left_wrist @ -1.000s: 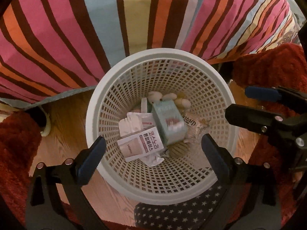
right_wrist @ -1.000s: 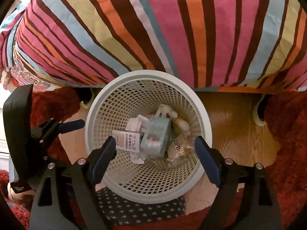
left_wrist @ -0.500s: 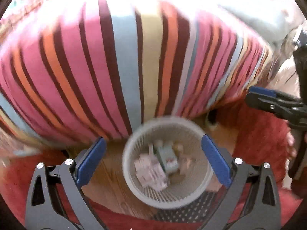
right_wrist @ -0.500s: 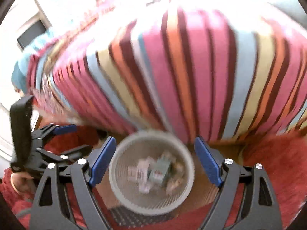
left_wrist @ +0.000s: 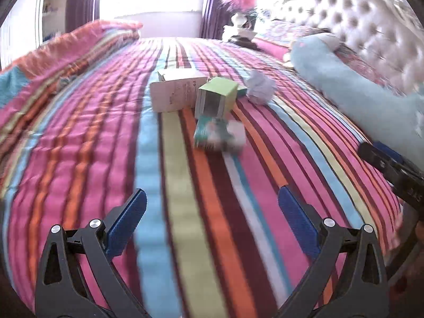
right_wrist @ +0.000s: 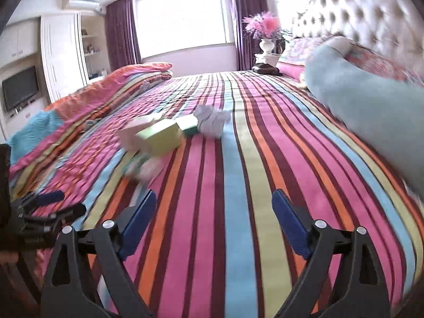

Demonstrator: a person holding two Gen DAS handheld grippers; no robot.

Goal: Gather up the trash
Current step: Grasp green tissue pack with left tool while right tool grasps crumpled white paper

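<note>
Trash lies in the middle of the striped bed (left_wrist: 87,143): a white carton (left_wrist: 175,94), a green box (left_wrist: 216,96), a teal-and-white packet (left_wrist: 218,135) nearest me, and a crumpled white paper (left_wrist: 259,86). My left gripper (left_wrist: 212,221) is open and empty, low over the bed's near edge, short of the packet. In the right wrist view the green box (right_wrist: 159,139), a blurred packet (right_wrist: 144,165) and the crumpled paper (right_wrist: 212,120) lie ahead to the left. My right gripper (right_wrist: 213,222) is open and empty. The basket is out of view.
A long light-blue pillow (left_wrist: 352,98) lies along the right side by the tufted headboard (right_wrist: 357,13). A folded blanket (right_wrist: 106,90) is on the bed's far left. A flower vase (right_wrist: 266,45) stands on a nightstand. The left gripper shows in the right wrist view (right_wrist: 45,212).
Both grippers have swung up from the white basket on the floor to face across the bed. The basket has dropped out of view and the trash on the bed has come into view.
</note>
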